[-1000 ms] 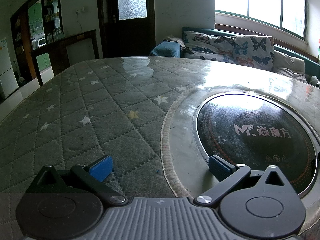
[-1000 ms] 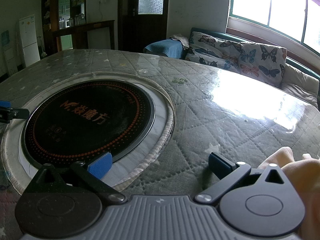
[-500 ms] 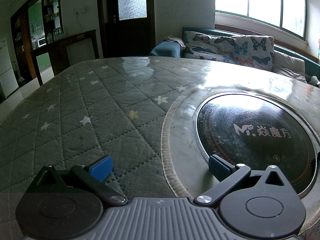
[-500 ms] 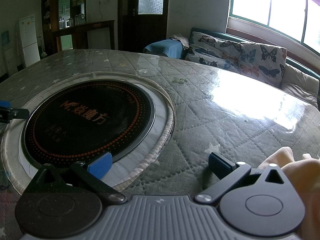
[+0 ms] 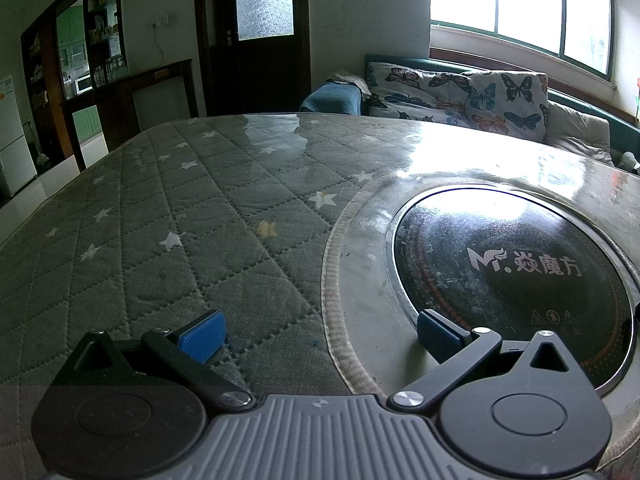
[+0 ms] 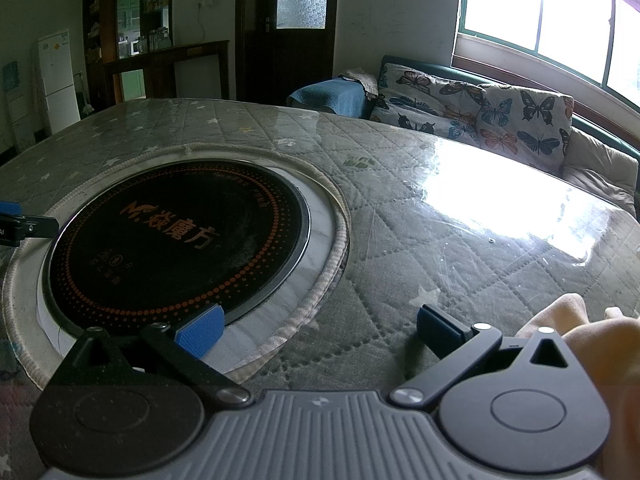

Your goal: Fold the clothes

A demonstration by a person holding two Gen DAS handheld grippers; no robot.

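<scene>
A pale peach-coloured garment bunches at the lower right edge of the right wrist view, just right of my right gripper, which stands open and empty low over the quilted table cover. My left gripper is open too, with nothing between its blue pads, and straddles the border between the quilt and the round cooktop's rim. One finger of the left gripper pokes in at the left edge of the right wrist view. No clothing shows in the left wrist view.
A black round induction cooktop is set into the table's middle under a glossy clear sheet. Beyond the table stand a butterfly-print sofa, a dark door, a sideboard and a white fridge.
</scene>
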